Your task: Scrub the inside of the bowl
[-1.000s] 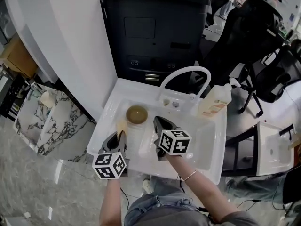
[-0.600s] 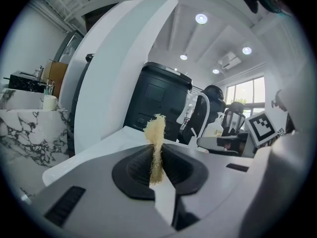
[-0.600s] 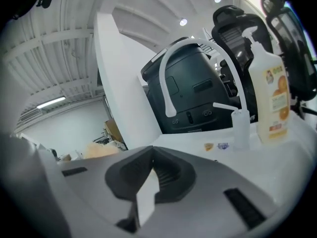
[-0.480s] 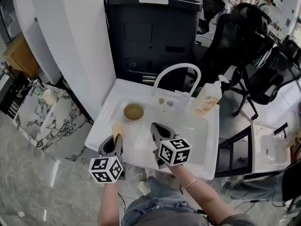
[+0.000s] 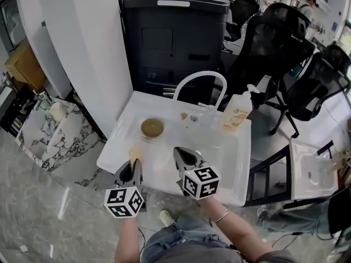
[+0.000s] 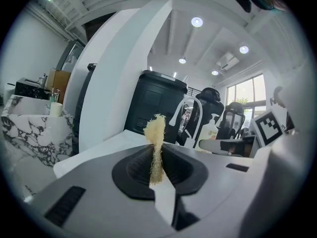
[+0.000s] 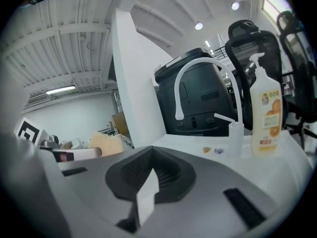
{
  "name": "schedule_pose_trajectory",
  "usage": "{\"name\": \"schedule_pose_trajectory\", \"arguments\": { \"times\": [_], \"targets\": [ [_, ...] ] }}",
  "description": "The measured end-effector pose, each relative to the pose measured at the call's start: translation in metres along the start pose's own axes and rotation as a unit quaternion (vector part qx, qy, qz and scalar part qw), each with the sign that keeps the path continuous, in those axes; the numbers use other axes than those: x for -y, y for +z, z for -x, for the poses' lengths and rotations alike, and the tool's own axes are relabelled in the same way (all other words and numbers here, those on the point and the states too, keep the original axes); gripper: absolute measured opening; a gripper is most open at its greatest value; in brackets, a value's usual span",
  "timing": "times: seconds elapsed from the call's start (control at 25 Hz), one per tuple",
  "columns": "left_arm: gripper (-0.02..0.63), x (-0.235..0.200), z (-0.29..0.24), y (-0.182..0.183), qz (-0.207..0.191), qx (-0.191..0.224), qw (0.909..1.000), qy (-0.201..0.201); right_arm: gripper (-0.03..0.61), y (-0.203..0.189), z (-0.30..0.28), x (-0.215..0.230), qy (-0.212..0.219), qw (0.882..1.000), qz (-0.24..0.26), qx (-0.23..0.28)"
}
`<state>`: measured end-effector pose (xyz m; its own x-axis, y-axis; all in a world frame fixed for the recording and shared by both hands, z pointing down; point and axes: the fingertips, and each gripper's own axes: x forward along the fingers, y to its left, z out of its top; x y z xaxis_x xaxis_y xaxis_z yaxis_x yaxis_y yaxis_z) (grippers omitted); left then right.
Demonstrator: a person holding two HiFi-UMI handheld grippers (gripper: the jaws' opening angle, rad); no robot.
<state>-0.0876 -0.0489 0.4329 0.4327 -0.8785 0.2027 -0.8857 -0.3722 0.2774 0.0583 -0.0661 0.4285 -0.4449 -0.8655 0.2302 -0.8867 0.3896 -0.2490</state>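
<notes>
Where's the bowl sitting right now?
In the head view, the bowl sits in the white sink's back-left part, left of the faucet, beyond the left claw.

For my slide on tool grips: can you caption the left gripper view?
Left gripper clamps a yellow sponge at the white sink, faucet and soap bottle beyond.

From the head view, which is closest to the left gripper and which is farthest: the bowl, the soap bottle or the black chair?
1. Bowl, in the sink, just ahead.
2. Soap bottle, at the sink's far right corner.
3. Chair, beyond the sink, far right.
</notes>
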Motion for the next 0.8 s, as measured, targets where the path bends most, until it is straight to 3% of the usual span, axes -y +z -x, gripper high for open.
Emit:
{"name": "schedule_pose_trajectory", "arguments": {
  "times": [0.8],
  "targets": [
    [0.046, 0.071, 0.040, -0.002, -0.027, 0.027, 0.9988, 0.031, 0.009, -0.003, 0.075, -0.002, 0.032, 0.998, 0.057, 0.004]
  ]
}}
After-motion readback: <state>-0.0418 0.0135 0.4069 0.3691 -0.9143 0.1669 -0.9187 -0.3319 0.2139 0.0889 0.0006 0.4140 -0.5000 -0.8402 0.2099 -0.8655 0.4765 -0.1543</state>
